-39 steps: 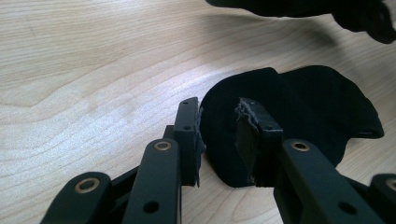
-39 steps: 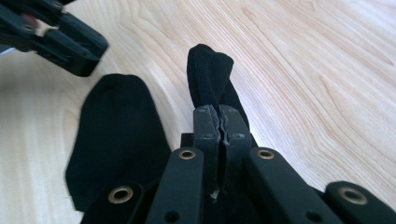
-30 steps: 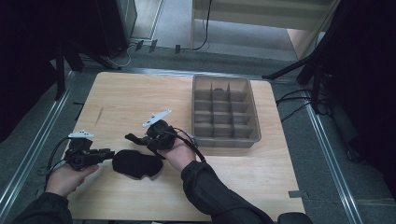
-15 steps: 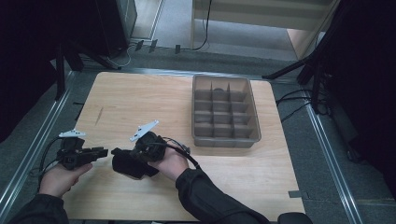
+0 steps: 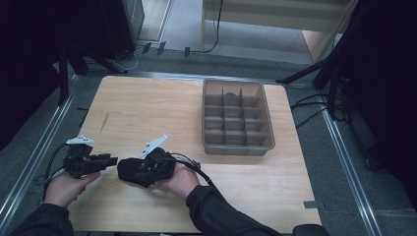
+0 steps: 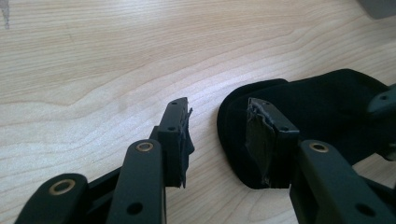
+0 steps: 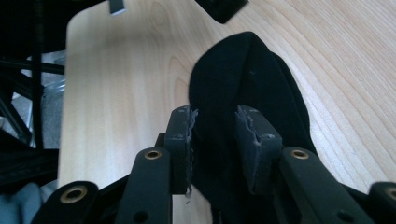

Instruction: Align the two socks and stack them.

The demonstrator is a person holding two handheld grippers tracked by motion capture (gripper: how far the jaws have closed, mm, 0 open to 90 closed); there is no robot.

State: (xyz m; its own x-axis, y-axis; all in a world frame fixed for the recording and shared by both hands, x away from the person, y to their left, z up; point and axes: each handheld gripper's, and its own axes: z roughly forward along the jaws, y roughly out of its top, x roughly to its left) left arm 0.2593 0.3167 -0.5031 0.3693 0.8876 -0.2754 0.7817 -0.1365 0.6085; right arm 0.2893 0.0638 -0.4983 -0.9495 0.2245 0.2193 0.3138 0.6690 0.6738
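A pale wooden desk (image 5: 147, 105) stands on grey floor, a divided tray (image 5: 237, 118) near its far right corner. A black cloth bundle (image 5: 129, 169) lies near the front left edge. The right gripper (image 7: 214, 128) has just been opening, jaws straddling the bundle's fold; the left gripper (image 6: 219, 135), also just opening, has one jaw over the cloth's edge and grips nothing. Best close squarely on the thick fold. The right gripper view alone shows that fold rising between the pads.

Even, soft light on the pale wooden table (image 5: 162, 105), surroundings sunk in darkness (corners nearly black). Both gripper views are sharp on the wood grain; the black fabric shows no detail.
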